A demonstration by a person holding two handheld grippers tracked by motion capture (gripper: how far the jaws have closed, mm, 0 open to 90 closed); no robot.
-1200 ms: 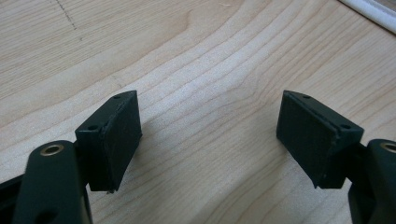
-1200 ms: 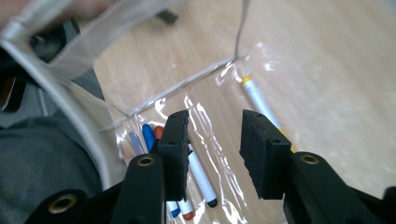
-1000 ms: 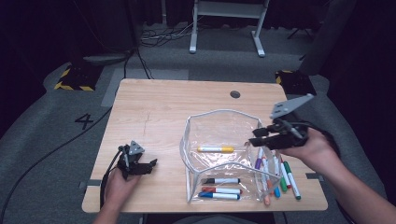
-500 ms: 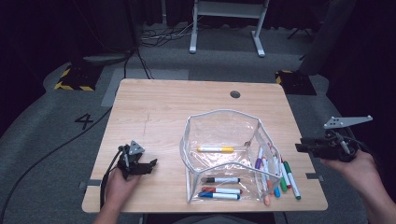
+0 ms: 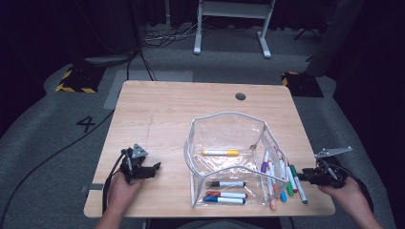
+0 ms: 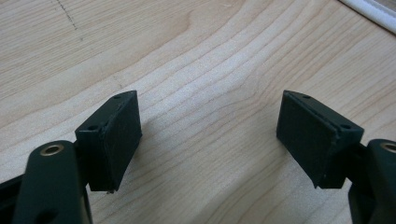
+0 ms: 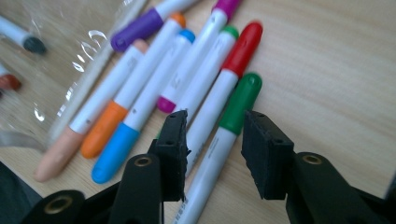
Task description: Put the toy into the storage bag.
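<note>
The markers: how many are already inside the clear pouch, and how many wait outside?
Done: four markers lie inside the clear pouch. In hand: the right gripper, open, straddles the green-capped marker. Left: roughly seven markers in the loose row beside the pouch. The left gripper rests open.

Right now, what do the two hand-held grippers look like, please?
Both are black. The left gripper has two flat, rectangular black pads on arms with brass-coloured rivets; a black cable trails from it, and a grey three-cornered plate sits on top. The right gripper has the same pads and a grey plate.
</note>
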